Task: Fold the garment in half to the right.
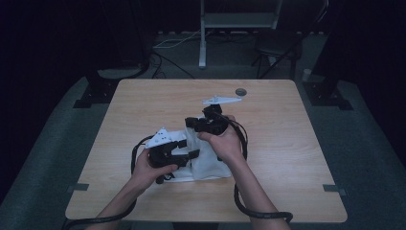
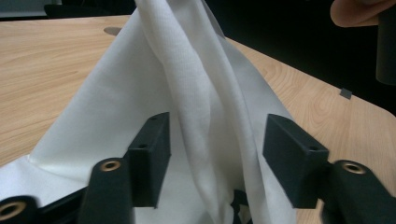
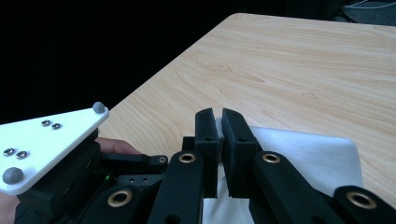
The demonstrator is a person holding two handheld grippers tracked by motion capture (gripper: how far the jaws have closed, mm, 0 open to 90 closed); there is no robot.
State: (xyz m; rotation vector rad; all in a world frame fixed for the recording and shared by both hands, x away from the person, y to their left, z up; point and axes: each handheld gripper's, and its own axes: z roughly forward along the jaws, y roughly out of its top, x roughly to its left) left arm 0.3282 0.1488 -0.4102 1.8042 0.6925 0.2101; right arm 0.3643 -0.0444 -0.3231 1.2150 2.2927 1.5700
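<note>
A white cloth [image 1: 208, 163] lies on the wooden table [image 1: 277, 143], with one part pulled up into a peak. My right gripper [image 1: 190, 125] is shut on that raised part; in the right gripper view the jaws [image 3: 220, 121] pinch the cloth [image 3: 303, 149] tight. My left gripper [image 1: 190, 149] sits lower and to the left, pointing at the hanging folds. In the left gripper view its jaws [image 2: 217, 158] stand partly apart on either side of a draped fold of the cloth [image 2: 187, 84], without pressing it.
A round cable hole [image 1: 241, 91] sits near the table's far edge. Beyond the table stand a metal stand [image 1: 203, 38] and a chair [image 1: 277, 45]. Cables trail from both grippers across the near edge. Dark floor surrounds the table.
</note>
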